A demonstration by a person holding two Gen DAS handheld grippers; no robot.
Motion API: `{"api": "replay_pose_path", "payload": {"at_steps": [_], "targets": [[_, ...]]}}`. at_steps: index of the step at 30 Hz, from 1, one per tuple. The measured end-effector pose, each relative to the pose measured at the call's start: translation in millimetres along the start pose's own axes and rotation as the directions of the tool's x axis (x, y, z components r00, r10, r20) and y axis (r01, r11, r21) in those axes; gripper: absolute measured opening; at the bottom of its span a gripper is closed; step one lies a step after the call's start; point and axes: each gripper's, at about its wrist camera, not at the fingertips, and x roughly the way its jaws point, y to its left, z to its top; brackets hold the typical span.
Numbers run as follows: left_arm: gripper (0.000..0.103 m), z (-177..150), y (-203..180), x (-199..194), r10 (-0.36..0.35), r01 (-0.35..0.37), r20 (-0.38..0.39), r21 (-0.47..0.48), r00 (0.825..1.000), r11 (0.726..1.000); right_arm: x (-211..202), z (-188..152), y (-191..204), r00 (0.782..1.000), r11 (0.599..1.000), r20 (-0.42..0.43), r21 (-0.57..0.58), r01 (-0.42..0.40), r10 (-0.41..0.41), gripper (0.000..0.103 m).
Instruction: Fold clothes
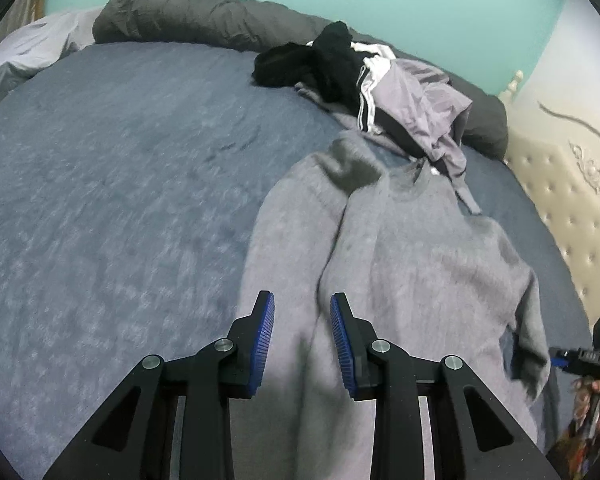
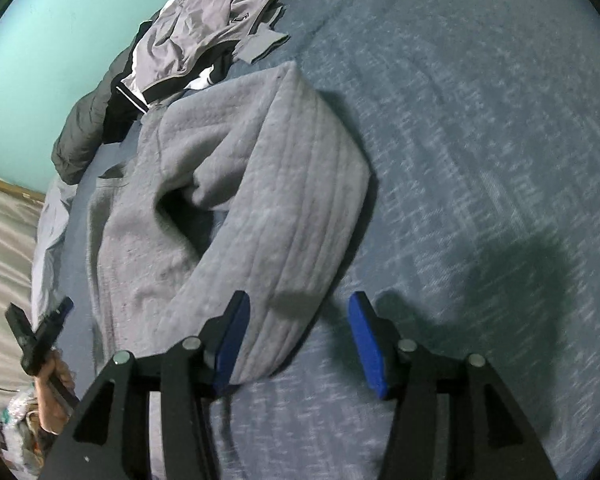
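Lying rumpled on blue bed [image 1: 120, 180], grey sweatshirt [image 1: 420, 248], sleeve folded over, L gripper [image 1: 302, 344] & R gripper [image 2: 300, 344] fingers apart, empty

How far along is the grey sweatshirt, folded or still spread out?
Partly folded. The grey sweatshirt has one sleeve laid over its body, but it otherwise lies open on the bed, collar showing.

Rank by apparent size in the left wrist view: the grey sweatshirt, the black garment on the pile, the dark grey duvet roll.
1. grey sweatshirt, largest by far, though also nearest the camera.
2. dark grey duvet roll.
3. black garment, smallest; partly bunched, so its true extent is unsure.
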Motion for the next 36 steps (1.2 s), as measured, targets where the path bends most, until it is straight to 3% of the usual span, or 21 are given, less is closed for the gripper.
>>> {"api": "replay_pose_path", "payload": {"at_steps": [6, 8, 10, 16, 26, 36], "targets": [[0.035, -17.9, 31.8, -21.5, 0.052, -0.052, -0.052, -0.004, 0.997, 0.999, -8.6, -8.3, 13.2, 1.000, 1.000, 0.011, -0.025, -0.011, 0.012, 0.053], [0.049, -22.5, 38.6, -20.5, 0.058, -0.058, -0.085, 0.001, 0.995, 0.998, -11.6, -10.2, 15.8, 1.000, 0.999, 0.014, -0.035, -0.010, 0.010, 0.053], [0.057, -28.1, 42.3, -18.0, 0.057, -0.056, -0.116, 0.013, 0.992, 0.998, -14.1, -11.7, 15.8, 1.000, 0.999, 0.019, -0.034, -0.011, 0.011, 0.053], [0.068, -41.1, 42.1, -10.9, 0.043, -0.037, -0.168, 0.038, 0.985, 0.999, -21.4, -16.7, 12.4, 1.000, 1.000, 0.029, -0.031, -0.004, 0.005, 0.053], [0.069, -60.7, 32.9, 0.8, 0.036, -0.009, -0.248, 0.110, 0.968, 0.994, -24.5, -21.7, 3.4, 1.000, 1.000, 0.030, -0.018, 0.000, 0.000, 0.053], [0.068, -81.8, 33.9, 0.8, -0.014, 0.044, -0.276, 0.105, 0.961, 0.993, -19.8, -26.5, 4.4, 1.000, 1.000, 0.018, -0.026, -0.003, 0.004, 0.053]]}}
